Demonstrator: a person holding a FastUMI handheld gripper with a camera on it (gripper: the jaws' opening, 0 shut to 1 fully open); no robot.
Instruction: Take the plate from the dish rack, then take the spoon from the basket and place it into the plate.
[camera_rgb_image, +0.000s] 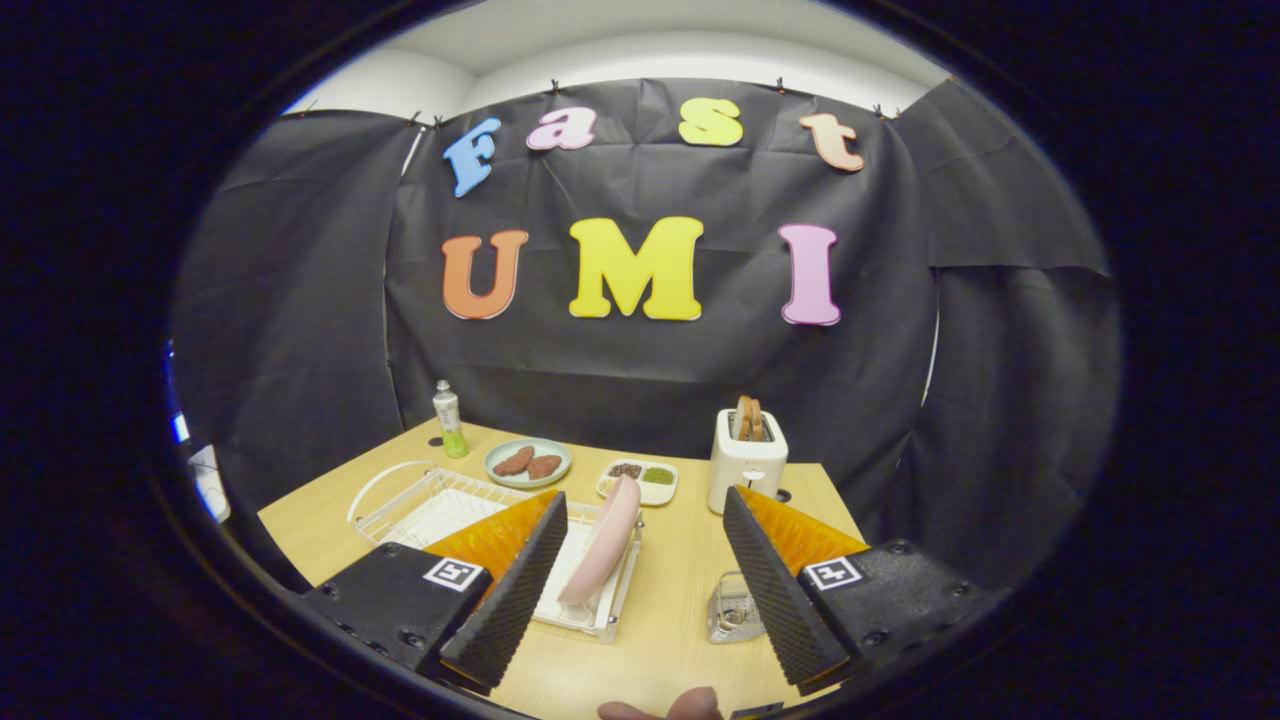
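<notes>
We see our gripper (645, 505) spread wide with nothing between its fingers, hovering above the near edge of the wooden table (680, 560). The pink plate (603, 542) stands on edge in the white dish rack (420, 505), just ahead of the left finger. A wire basket (732, 608) sits beside the right finger; its contents are too small to tell.

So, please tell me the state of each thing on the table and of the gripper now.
gripper: fingers open, holding nothing
pink plate: on edge in the rack, between the fingers
dish rack: holds the plate
toaster: toast sticking up
bottle: upright, capped
metal basket: on the table, contents unclear
green plate: holds two brown pieces
</notes>
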